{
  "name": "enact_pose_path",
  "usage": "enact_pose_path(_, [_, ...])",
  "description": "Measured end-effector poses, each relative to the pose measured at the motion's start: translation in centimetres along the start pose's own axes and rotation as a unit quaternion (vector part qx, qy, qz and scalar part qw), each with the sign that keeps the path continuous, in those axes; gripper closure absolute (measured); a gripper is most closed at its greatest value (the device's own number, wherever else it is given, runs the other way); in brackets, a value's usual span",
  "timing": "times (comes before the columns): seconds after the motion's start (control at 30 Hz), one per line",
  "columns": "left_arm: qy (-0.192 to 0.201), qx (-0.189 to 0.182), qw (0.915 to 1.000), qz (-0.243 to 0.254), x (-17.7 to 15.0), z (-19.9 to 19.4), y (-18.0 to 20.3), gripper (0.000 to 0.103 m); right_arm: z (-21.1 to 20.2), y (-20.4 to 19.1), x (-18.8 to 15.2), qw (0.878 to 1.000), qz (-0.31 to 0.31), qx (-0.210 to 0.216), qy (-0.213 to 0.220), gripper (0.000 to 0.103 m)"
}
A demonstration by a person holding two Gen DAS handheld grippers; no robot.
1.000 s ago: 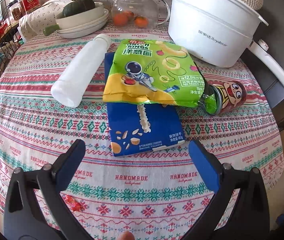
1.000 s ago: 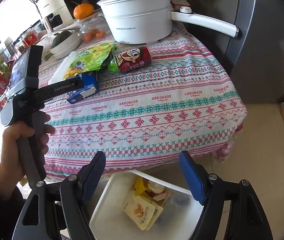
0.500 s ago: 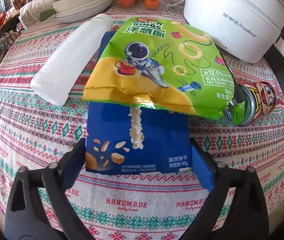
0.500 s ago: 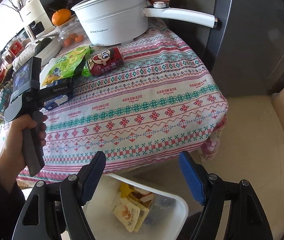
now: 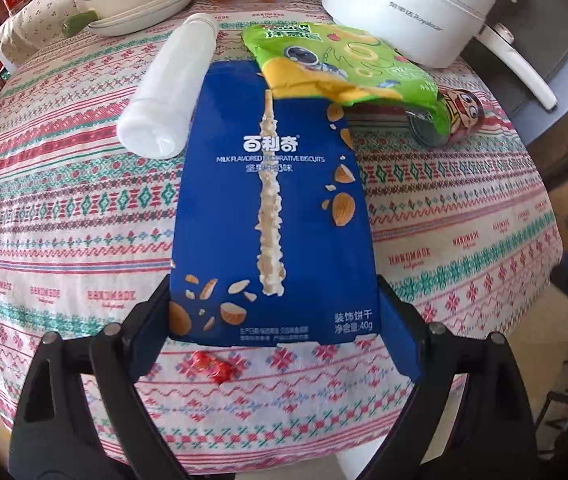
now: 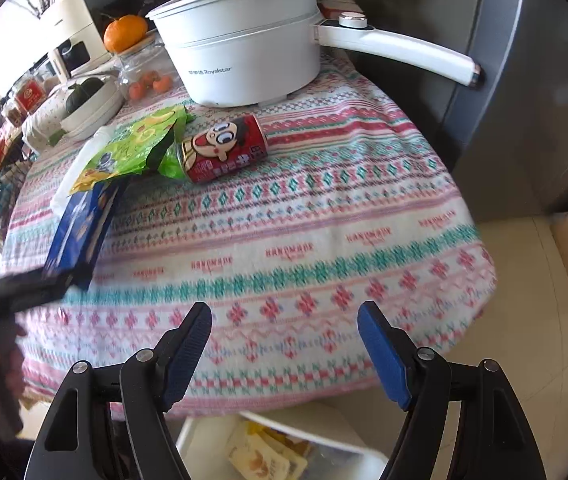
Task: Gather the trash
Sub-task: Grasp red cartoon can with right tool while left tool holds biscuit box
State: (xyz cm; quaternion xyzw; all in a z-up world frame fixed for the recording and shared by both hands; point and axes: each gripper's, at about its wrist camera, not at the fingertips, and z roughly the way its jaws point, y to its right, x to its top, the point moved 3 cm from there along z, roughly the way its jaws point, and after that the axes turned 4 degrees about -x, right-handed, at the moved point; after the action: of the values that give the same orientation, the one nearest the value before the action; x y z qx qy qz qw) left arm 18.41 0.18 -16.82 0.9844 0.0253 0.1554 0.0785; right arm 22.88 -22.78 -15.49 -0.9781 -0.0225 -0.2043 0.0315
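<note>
We see the flat, glossy blue biscuit box [image 5: 272, 216] on the woven patterned tabletop [image 5: 64, 216], its near end clamped between the jaws of the left gripper [image 5: 274, 320]. At its 1 o'clock a crinkled green snack bag [image 5: 347, 68] overlaps its far corner; at 11 lies a white cylindrical bottle [image 5: 168, 88]. The right gripper [image 6: 284, 344] hangs with jaws apart above a white bin [image 6: 204, 444].

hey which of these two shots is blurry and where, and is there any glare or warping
Left wrist view: sharp on the blue biscuit box between the left gripper fingers, with fisheye bending of the table edge. Right wrist view: motion smear at the left edge over the hand and box; blown-out daylight upper left; the red can stays crisp.
</note>
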Motion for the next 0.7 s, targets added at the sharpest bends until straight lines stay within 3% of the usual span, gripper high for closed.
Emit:
enact_pose_path(0.07, [0.008,0.005,0.9998,0.019,-1.5,-1.4,-0.9,0.011,1.1,-0.7,1.4,1.000,0.005,0.010,0.005,0.026])
enact_pose_path(0.13, [0.014,0.008,0.9994,0.030,-3.0,-2.4,-1.1,0.011,2.1,-1.6,2.9,1.000,-0.006,0.012,0.017,0.019])
enact_pose_path(0.3, [0.022,-0.017,0.9992,0.029,-4.9,-5.0,-2.6,0.011,5.3,-4.4,5.9,0.995,-0.076,-0.005,0.063,0.017])
enact_pose_path(0.5, [0.029,-0.027,0.9986,0.034,-6.2,-7.3,-3.4,0.011,8.3,-6.8,7.6,0.987,-0.139,-0.018,0.072,0.017])
enact_pose_path(0.7, [0.033,-0.038,0.9980,0.039,-6.2,-8.3,-3.1,0.011,9.8,-8.2,9.2,0.985,-0.155,0.005,0.077,0.016])
